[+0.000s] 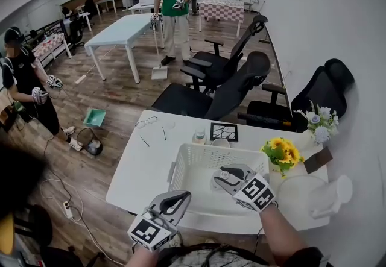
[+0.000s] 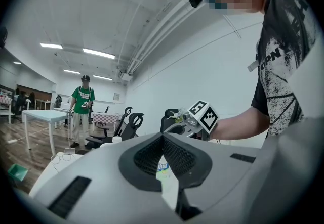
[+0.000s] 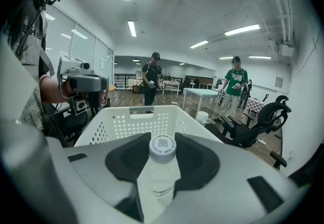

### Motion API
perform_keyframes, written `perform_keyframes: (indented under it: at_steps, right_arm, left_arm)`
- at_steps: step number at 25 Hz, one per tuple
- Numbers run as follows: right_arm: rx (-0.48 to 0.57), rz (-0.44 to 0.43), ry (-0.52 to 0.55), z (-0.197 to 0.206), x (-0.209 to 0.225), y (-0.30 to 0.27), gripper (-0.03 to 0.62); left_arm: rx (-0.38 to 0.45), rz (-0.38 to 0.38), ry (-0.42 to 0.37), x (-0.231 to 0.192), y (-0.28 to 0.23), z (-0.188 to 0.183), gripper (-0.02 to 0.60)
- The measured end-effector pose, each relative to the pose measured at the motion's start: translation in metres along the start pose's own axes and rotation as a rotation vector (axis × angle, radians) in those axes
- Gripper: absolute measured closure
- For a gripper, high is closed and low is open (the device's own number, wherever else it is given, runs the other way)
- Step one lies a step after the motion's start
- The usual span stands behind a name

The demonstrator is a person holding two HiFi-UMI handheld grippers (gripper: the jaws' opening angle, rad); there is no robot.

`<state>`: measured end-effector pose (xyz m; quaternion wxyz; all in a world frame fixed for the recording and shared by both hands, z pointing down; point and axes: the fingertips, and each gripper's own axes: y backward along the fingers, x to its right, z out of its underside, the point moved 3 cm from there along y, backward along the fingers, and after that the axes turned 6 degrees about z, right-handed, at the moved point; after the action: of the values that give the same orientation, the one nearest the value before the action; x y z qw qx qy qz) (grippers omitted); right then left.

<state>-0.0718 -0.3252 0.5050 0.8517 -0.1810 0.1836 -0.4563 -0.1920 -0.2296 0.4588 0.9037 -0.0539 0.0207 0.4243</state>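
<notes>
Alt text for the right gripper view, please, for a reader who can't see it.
The right tongs grip a clear plastic bottle with a white cap, with a white perforated plastic basket just ahead. Beyond, a person in black and a person in a green shirt stand in an office.

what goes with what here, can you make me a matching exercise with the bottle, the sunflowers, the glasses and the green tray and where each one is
Things:
1. clear bottle
2. sunflowers
3. glasses
4. green tray

Places:
a. on the wooden floor
b. on the table, right of the white basket
c. between the fingers of the right gripper
d. at the table's far left corner

Pairs: 1-c, 2-b, 3-d, 4-a
</notes>
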Motion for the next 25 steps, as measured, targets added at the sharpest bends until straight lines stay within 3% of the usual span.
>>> perform_keyframes:
  at_steps: [6,13,18,25]
  right_arm:
    - [0.086,0.059,-0.031,-0.035,0.012,0.03,0.434]
    - [0.152,0.163,-0.053,-0.065,0.022,0.076,0.434]
    - [0.161,0.272,-0.087,-0.07,0.028,0.118,0.434]
    - [0.164,0.462,-0.137,-0.057,0.037,0.189,0.434]
  left_arm:
    - [0.014,0.055,-0.011,0.005,-0.006,-0.008,0.571]
    - [0.033,0.173,0.001,0.009,-0.021,-0.021,0.571]
    - [0.047,0.316,0.022,0.02,-0.039,-0.029,0.571]
    - [0.034,0.517,-0.009,0.062,-0.068,-0.041,0.571]
